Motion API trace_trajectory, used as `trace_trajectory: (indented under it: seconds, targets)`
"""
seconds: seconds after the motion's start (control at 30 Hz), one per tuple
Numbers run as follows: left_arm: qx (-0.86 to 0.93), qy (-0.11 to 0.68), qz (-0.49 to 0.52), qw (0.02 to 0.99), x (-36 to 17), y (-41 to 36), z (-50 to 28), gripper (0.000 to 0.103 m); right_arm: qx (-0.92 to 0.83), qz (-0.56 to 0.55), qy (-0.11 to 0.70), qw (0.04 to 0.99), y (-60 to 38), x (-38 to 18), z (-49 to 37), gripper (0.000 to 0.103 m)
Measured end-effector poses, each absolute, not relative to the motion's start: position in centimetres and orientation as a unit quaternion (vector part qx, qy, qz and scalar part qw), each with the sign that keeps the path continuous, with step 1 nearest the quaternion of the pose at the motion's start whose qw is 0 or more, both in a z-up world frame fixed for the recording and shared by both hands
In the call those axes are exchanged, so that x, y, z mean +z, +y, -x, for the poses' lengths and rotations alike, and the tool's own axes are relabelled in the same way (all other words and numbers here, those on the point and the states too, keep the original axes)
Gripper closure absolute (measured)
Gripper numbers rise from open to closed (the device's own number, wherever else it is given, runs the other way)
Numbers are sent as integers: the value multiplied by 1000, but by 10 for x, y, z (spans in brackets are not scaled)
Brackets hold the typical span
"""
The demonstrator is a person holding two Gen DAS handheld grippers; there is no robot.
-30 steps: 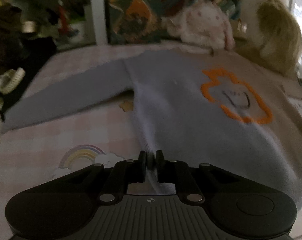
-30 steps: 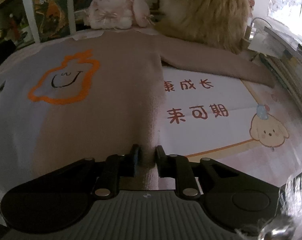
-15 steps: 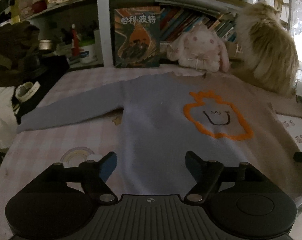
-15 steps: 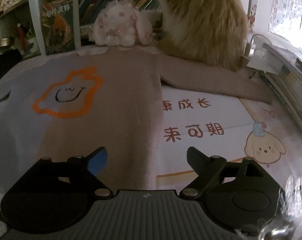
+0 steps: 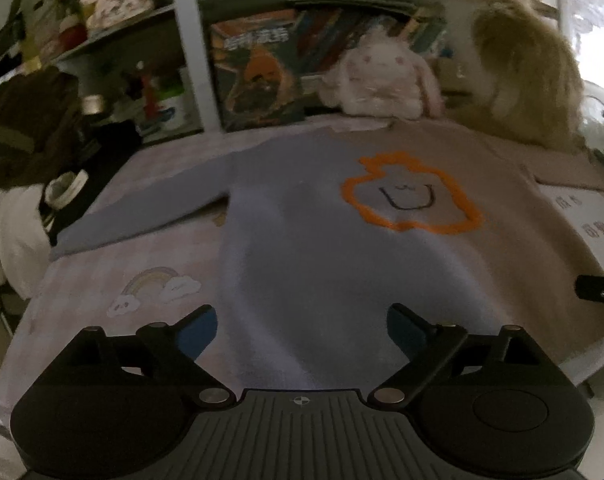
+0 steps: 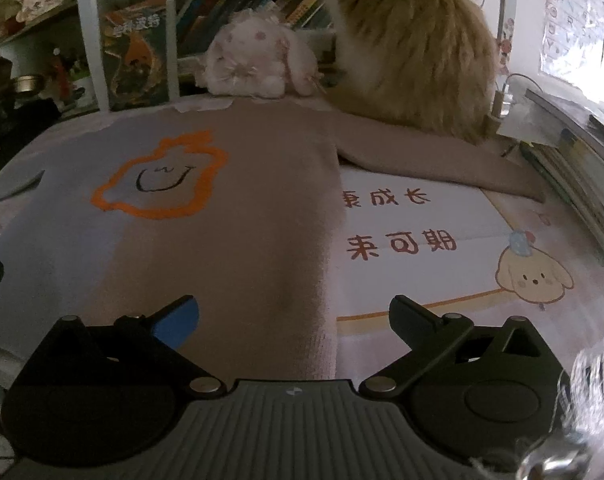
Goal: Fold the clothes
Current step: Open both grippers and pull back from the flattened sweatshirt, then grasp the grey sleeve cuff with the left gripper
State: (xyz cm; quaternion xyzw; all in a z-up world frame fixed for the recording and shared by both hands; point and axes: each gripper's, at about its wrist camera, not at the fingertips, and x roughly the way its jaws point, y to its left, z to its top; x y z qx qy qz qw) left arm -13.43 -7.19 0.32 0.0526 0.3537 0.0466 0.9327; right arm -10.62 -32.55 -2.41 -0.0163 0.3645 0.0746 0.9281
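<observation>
Both claws, left [image 5: 302, 330] and right [image 6: 294, 316], released hem, now wide, empty; sweater [image 5: 341, 248] flat on worktop [image 6: 481, 304], sleeves out, unfolded.

Home bedroom, bookshelf [image 6: 238, 4], plush bunny [image 6: 254, 60]

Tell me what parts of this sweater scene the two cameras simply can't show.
- Sweater hem: both views, hidden behind each open tool, left and right.
- Beige sleeve: its upper part runs under the furry animal in the right view; cut off at the edge in the left view.
- Book cover title: left view, blurred.
- Animal's head: not visible in either view.
</observation>
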Motion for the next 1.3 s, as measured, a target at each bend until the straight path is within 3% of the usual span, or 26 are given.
trace_trajectory:
  seconds: [0.57, 1.13, 1.3]
  targets:
    - [-18, 352, -70, 933, -7, -38, 121, 8, 21, 12, 367, 930, -294, -20, 115, 0]
    - [-22, 347, -36, 937, -8, 122, 97, 8, -24, 24, 356, 934, -149, -13, 145, 0]
    - [23, 342, 15, 939, -12, 177, 90, 8, -23, 34, 354, 934, -120, -11, 146, 0]
